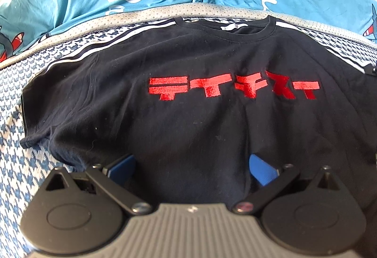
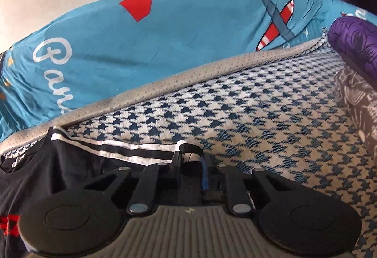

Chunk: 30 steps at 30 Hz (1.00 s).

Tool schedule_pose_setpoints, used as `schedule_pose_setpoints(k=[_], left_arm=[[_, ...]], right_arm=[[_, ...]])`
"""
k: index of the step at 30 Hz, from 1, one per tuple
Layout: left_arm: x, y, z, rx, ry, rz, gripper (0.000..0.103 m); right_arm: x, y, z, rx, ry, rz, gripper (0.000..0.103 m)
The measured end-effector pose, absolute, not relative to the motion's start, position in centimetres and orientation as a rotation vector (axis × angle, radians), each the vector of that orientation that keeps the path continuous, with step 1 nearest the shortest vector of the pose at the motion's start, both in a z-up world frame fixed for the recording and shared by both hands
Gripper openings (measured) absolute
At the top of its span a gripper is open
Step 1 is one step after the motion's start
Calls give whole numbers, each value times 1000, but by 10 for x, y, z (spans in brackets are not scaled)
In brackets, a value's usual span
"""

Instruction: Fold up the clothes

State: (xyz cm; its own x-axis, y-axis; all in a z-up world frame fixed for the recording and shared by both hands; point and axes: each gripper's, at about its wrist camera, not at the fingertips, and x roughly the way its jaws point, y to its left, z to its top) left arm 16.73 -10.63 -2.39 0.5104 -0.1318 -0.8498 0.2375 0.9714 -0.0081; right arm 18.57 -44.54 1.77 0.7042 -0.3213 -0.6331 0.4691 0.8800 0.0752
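- Black cotton T-shirt: lies front up and spread flat on the houndstooth cover, collar toward the far edge, red embroidered lettering across the chest. Laid flat, presumably so the sides can be folded inward.
- White-striped shoulder trim: runs along the shirt's right shoulder to the sleeve end, where the right gripper meets it.
- Left sleeve: slightly bunched at its hem, resting on the cover.
- Left gripper: jaws stand wide apart over the shirt's lower body, blue pads either side of the fabric; nothing pinched. Judged to be waiting for a hold on the hem.
- Right gripper: jaws drawn nearly together on the striped sleeve edge, with cloth apparently caught between them; a hold at the shirt's outer corner suits lifting that side over.
- Blue printed bedding: heaped along the far side, apart from the shirt.
- Purple patterned roll: at the right edge of the right wrist view, well clear of the work.
- Task status, by judgement: folding barely begun; the shirt is unfolded.
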Motion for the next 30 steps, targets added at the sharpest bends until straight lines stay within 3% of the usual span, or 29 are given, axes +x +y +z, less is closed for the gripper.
schedule_pose_setpoints(k=[10,17,25,30], left_arm=[[164,-105,-22,124,1011,-253,103],[166,-88,-14,29,987,-246,103],[174,-71,-11,-34,965,-180,103],[177,-68,-8,-22,943,-171,103]], right_arm=[[203,-448,9,158,630,-544,17],[190,-446,29,153,571,-594,35],[186,-416,41,207,598,-438,37],[176,-392,40,324,646,-354,44]])
